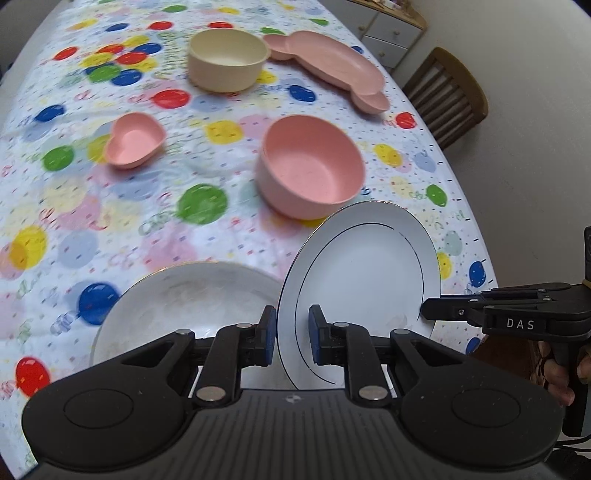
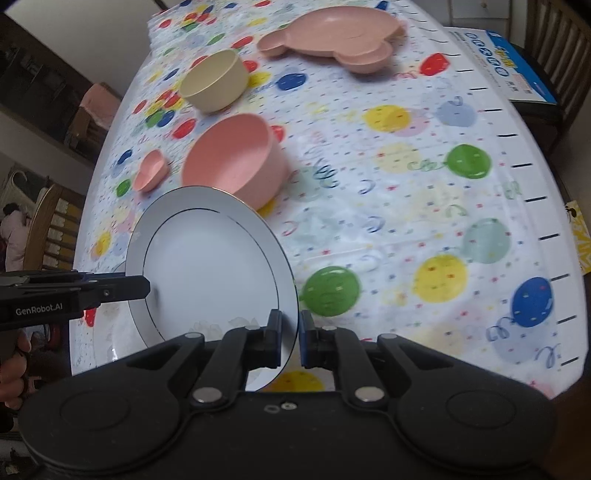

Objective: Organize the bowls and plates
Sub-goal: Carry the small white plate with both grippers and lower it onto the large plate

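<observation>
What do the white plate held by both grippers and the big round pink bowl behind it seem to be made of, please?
White plate: probably glazed ceramic or porcelain; its smooth, glossy face, thin rim and fine dark ring line suggest it, though melamine can't be ruled out. Pink bowl: likely matte plastic or a wheat-straw composite; its dull surface shows no shine, faint speckling and thick, soft-edged walls.

Likely a home dining room: balloon-print tablecloth (image 1: 110, 229), wooden chair (image 1: 448, 98), drawer cabinet (image 1: 391, 33).
</observation>
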### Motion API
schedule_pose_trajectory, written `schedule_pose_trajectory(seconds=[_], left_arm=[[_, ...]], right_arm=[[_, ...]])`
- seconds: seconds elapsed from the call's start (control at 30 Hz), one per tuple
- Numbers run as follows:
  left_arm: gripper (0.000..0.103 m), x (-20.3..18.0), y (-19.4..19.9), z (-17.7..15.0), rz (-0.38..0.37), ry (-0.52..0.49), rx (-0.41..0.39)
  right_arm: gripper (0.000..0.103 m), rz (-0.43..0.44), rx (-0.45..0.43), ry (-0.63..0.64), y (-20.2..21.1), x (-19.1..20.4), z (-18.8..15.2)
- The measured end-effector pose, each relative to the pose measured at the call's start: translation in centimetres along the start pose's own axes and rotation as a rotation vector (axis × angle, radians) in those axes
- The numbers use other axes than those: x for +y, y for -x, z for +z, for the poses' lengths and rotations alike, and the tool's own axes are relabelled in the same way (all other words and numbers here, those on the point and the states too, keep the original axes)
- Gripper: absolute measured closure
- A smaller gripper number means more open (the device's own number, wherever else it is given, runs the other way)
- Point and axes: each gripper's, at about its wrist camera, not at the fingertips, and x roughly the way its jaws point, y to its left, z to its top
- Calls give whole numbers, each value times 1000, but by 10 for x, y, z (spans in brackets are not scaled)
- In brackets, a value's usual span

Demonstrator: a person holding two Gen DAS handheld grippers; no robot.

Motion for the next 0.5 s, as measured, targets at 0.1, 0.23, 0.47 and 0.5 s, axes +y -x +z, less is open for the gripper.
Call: schedule_pose_trajectory(seconds=[0.1,0.23,0.47,0.5], left_arm=[[85,21,9,-12,15,29,-3],[85,48,17,-26,38,69,-4],[86,81,19,-45,62,105,14],[86,84,18,-47,65,106,19]], right_arm=[[95,9,10,25,-8,21,-4],[95,18,30,60,-22,48,-11],[95,18,70,106,-49,85,-18],[95,17,76,108,-53,88,-19]])
